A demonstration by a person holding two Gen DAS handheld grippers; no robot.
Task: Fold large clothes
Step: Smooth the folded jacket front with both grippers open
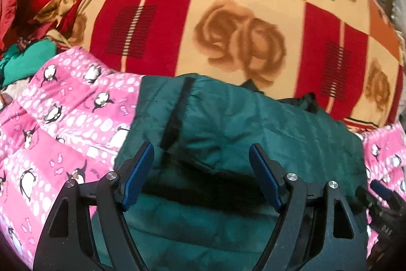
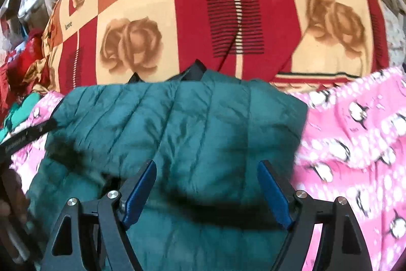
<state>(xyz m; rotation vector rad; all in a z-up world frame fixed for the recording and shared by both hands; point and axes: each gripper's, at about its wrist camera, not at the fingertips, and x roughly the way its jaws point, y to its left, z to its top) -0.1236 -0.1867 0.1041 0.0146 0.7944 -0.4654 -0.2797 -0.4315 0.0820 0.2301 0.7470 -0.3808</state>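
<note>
with your left tool (image 1: pixel 201 170) and right tool (image 2: pixel 206 191) both spread wide and empty above the green quilted jacket (image 1: pixel 228 123) lying on the pink penguin blanket (image 1: pixel 63 113), expect soft, puffy, slippery fabric, so pinch its outer hems.

Both views bright, warm daylight; source seems top edge, where a blown-out patch shows in each. Strong fisheye bulge, black vignette at corners. Slight motion blur throughout, worst on the pink penguin blanket (image 2: pixel 355 149) at the right-wrist view's right edge. Dark shadows of the fingers fall across the green jacket (image 1: pixel 228 133). No glare on fabric.
</note>
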